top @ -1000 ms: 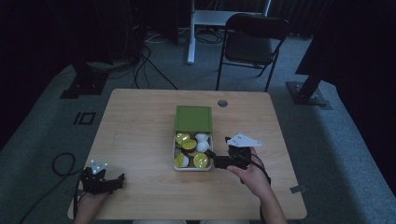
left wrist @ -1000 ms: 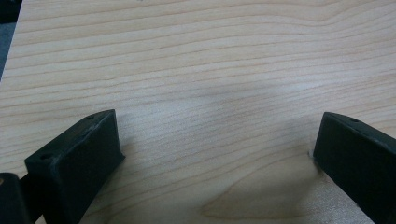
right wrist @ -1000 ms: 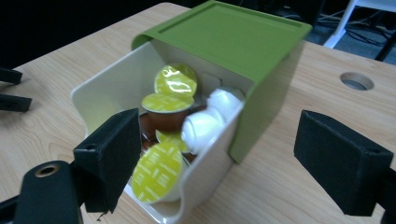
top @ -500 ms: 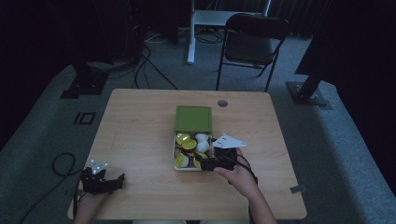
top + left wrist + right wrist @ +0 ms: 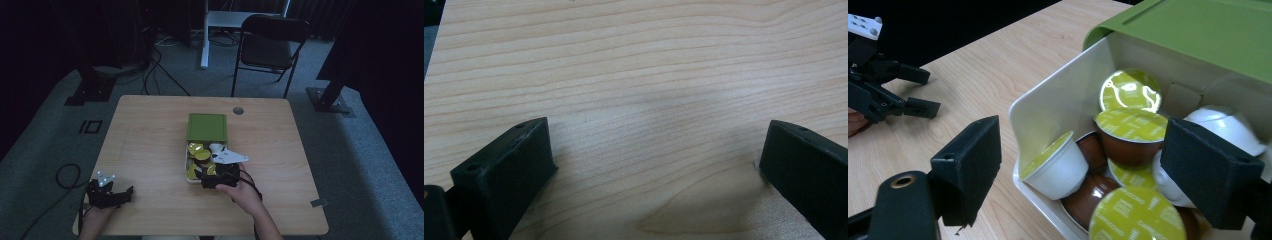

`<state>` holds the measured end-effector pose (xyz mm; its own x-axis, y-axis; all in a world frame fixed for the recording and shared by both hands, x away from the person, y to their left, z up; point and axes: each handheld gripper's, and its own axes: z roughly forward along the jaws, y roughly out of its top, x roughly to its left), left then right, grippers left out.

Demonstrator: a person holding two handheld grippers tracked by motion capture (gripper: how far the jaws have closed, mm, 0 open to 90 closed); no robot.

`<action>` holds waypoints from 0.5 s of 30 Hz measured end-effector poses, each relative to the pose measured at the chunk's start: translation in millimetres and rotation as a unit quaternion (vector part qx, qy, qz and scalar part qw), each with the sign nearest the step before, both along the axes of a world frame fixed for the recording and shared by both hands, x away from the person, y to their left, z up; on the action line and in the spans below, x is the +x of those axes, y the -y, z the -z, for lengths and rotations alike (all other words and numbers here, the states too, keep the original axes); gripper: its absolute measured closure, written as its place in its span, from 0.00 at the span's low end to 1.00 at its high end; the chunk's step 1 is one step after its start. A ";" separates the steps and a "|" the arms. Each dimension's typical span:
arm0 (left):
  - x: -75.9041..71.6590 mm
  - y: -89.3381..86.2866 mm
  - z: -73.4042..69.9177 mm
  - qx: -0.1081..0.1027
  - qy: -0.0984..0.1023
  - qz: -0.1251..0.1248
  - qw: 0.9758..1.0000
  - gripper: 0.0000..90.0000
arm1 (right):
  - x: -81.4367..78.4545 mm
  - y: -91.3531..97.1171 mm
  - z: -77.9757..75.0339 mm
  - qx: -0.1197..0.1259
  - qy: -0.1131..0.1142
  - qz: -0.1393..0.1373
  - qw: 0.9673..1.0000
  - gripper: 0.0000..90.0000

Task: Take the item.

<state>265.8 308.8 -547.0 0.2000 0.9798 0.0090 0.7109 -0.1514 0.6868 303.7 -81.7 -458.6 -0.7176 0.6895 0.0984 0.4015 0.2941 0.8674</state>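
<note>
- On the tabletop (image 5: 150, 130), mid-right: open box (image 5: 190, 165) with green lid (image 5: 207, 126) tipped back at its far side, packed with coffee capsules. Right claw (image 5: 212, 176) hangs over the box's near end, jaws wide apart, nothing gripped.
- Step in hand looks like reaching in for one capsule. Best bet: the white-bodied capsule (image 5: 1058, 167) lying tilted against the near box wall; it sits topmost and free on one side.
- Do it well: lower so the jaws bracket the capsule body, not the foil lid; keep one jaw clear of the white box wall (image 5: 1048, 107) or it will snag or shove the box. Close gently, thin shell could dent. Lift straight up, neighbours are touching.
- Left claw (image 5: 107, 192) rests at the near-left tabletop corner, well apart from the box, jaws spread, holding nothing; could steady the box if it slides.
- Right claw's view gives what the high view blurs: brown capsule (image 5: 1130, 135) with yellow-green foil, white ones, stacked in layers, plus the left claw (image 5: 883, 85) far off.
- Left claw's view: bare wood grain (image 5: 649, 85) between its jaws.
</note>
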 end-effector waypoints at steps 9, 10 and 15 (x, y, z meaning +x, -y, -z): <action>-0.1 -0.1 0.0 0.001 0.000 0.003 1.000 0.01 | -0.9 -10.2 8.8 -0.008 -0.004 0.000 1.000 0.23; -0.1 -0.1 0.0 0.000 0.000 0.003 1.000 0.01 | -1.2 -11.5 10.9 -0.008 -0.005 0.000 1.000 0.23; -0.1 -0.1 0.0 0.000 0.000 0.003 1.000 0.01 | -1.7 -15.1 16.4 -0.005 -0.013 0.000 1.000 0.27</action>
<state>265.8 308.8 -547.0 0.2064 0.9784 0.0098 0.7101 -0.1567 0.6865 302.0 -66.6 -475.0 -0.7143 0.6910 0.1107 0.4240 0.3015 0.8540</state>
